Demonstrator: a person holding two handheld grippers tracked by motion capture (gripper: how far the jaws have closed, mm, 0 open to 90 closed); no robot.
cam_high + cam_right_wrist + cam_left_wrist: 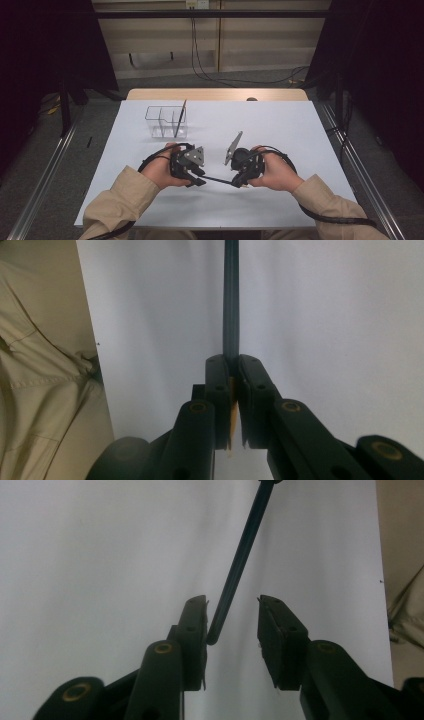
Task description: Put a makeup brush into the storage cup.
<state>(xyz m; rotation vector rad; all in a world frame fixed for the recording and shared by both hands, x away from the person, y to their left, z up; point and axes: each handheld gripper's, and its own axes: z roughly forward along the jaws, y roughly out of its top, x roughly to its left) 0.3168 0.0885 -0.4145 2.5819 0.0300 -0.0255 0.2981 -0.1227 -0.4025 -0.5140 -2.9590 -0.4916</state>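
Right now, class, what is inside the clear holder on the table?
The clear holder has dividers making compartments, and one dark pencil leans in its right end. The rest looks empty, though the see-through walls make small things hard to rule out.

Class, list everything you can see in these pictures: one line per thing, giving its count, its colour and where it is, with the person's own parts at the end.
pencil: one, dark, held level above the table between the two grippers.
organiser: one, clear plastic with compartments, on the far left part of the table.
stick: one, dark, standing tilted in the organiser.
table: one, white top with a wooden far edge.
cables: several, black, on the floor beyond the table.
left gripper: one, black, jaws apart, pencil end between them beside one pad.
right gripper: one, black, jaws shut on the pencil.
sleeves: two, beige, at the near edge.
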